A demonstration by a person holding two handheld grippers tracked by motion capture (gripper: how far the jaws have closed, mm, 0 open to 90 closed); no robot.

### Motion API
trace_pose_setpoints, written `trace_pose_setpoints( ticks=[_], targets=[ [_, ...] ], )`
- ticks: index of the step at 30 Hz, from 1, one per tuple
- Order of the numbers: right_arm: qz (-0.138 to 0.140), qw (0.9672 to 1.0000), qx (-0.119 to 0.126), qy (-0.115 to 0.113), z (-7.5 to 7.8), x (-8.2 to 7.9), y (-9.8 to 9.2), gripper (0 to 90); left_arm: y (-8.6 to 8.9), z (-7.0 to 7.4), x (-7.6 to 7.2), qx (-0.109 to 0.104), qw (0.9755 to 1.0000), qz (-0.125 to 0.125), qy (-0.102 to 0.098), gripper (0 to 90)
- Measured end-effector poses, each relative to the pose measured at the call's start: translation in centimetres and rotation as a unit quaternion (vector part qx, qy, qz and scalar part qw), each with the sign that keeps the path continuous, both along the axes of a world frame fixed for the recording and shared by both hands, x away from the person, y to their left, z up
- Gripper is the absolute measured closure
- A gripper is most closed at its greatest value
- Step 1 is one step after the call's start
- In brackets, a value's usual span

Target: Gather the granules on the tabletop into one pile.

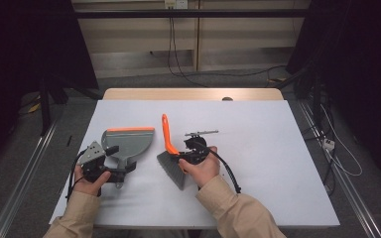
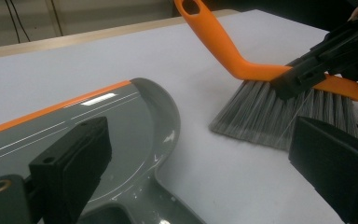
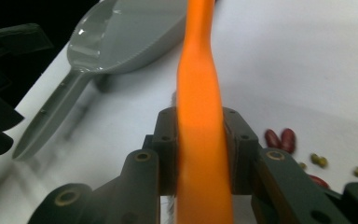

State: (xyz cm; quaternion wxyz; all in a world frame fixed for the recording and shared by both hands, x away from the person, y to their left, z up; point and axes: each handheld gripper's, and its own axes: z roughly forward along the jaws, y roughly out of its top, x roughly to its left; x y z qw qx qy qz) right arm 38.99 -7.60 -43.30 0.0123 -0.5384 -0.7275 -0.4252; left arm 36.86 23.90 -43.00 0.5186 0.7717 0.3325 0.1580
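The right gripper [image 1: 186, 157] is clamped on the small hand brush with a curved orange plastic handle and grey bristles [image 1: 169, 148]. In the right gripper view the smooth orange handle [image 3: 200, 116] runs straight up between the two black jaws, which press it from both sides. In the high view the handle rises from the grip toward 11 o'clock, while the fan of stiff grey bristles [image 1: 173, 168] spreads toward 7 o'clock and rests on the white tabletop [image 1: 258, 148].

The grey plastic dustpan with an orange rubber lip [image 1: 127, 142] lies flat at 9 o'clock from the brush, near it but apart. Its lip faces 12 o'clock and its narrow handle [image 1: 120, 173] points to 6 o'clock. The pan is glossy, with rounded corners and fine raised lines near the lip.

The left gripper [image 1: 113, 174] sits at the dustpan's handle. In the left gripper view its black padded jaws stand wide apart, with the pan's shoulder [image 2: 135, 154] between them, and no pad is pressing on it.

A few small dark red beans [image 3: 279, 138] and greenish round beans [image 3: 319, 161] lie loose on the tabletop at 3 o'clock from the right gripper, beside the bristles.
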Motion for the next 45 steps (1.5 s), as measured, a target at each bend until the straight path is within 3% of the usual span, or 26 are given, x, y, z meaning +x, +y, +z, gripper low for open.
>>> trace_pose_setpoints(
  ticks=[8,15,27,31,36,45],
  targets=[
    [-0.022,0.9991,-0.034,-0.010,0.3,-0.5,-2.5,70.4,-0.1,0.0,0.0,0.003,1.0000,0.000,0.002,5.6],
    [-0.044,0.9981,-0.042,-0.010,0.3,-0.5,-5.0,70.4,-0.1,0.0,-0.1,0.004,1.0000,0.001,0.001,5.6],
    [-0.063,0.9965,-0.053,-0.012,0.5,-0.8,-7.0,70.3,-0.2,0.0,-0.1,0.004,1.0000,0.001,0.001,5.6],
    [-0.071,0.9963,-0.046,-0.010,0.5,-0.7,-7.5,70.4,-0.2,0.0,-0.1,0.004,1.0000,0.001,0.001,5.6],
    [-0.064,0.9977,-0.018,-0.010,0.7,-0.6,-7.5,70.8,-0.2,-0.1,0.0,0.006,1.0000,0.000,0.001,5.6],
    [-0.009,0.9994,0.008,-0.032,2.2,-1.7,-7.2,71.0,-0.2,-0.1,0.0,0.004,1.0000,0.001,0.001,5.6]
  ],
)
